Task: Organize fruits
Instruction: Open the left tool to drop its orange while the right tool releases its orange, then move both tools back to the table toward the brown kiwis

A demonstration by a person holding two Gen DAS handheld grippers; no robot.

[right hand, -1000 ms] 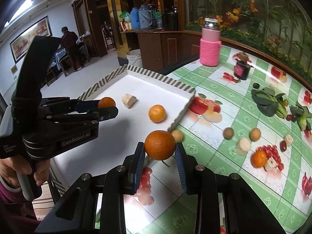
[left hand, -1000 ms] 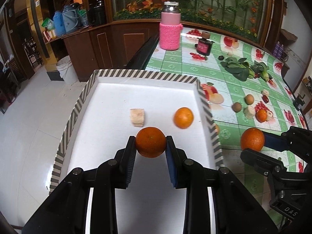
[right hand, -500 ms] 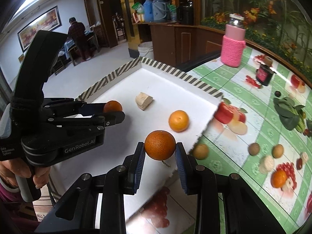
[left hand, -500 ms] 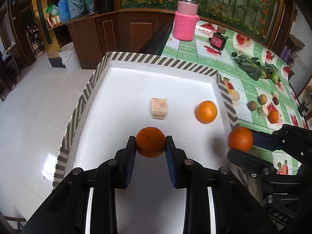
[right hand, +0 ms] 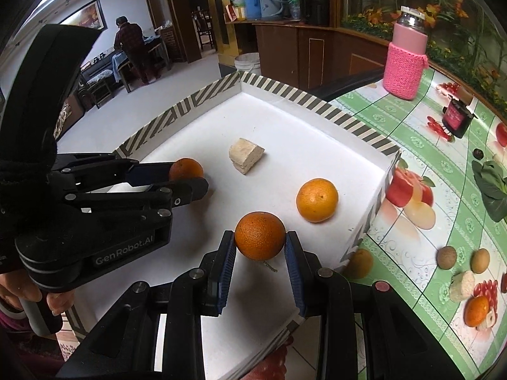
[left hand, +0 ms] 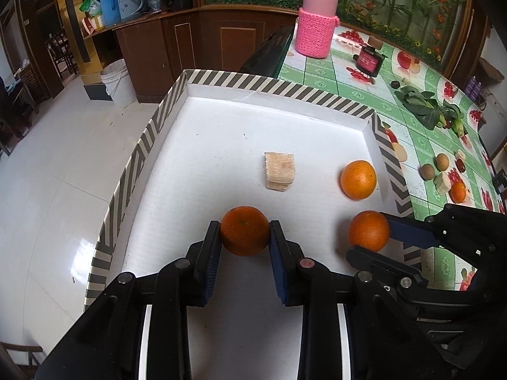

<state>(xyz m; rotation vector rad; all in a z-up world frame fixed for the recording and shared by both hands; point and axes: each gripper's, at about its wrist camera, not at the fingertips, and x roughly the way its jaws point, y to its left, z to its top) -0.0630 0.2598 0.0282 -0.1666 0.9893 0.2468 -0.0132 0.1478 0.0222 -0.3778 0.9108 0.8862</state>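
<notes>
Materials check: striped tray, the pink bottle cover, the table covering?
Striped tray: looks like paperboard or foam board, matte white inside, thin folded walls with printed grey stripes.
Pink bottle cover: knitted yarn, with visible stitch rows and a fuzzy matte look.
Table covering: probably vinyl or oilcloth, with a glossy sheen, printed fruit and green checks.

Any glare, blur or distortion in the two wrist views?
Left wrist: heavy fisheye bending of the striped tray rim, window glare on the floor tiles, fruit sharp. Right wrist: same curvature, dark corner vignetting, soft shadow under the loose orange; no motion blur.
</notes>
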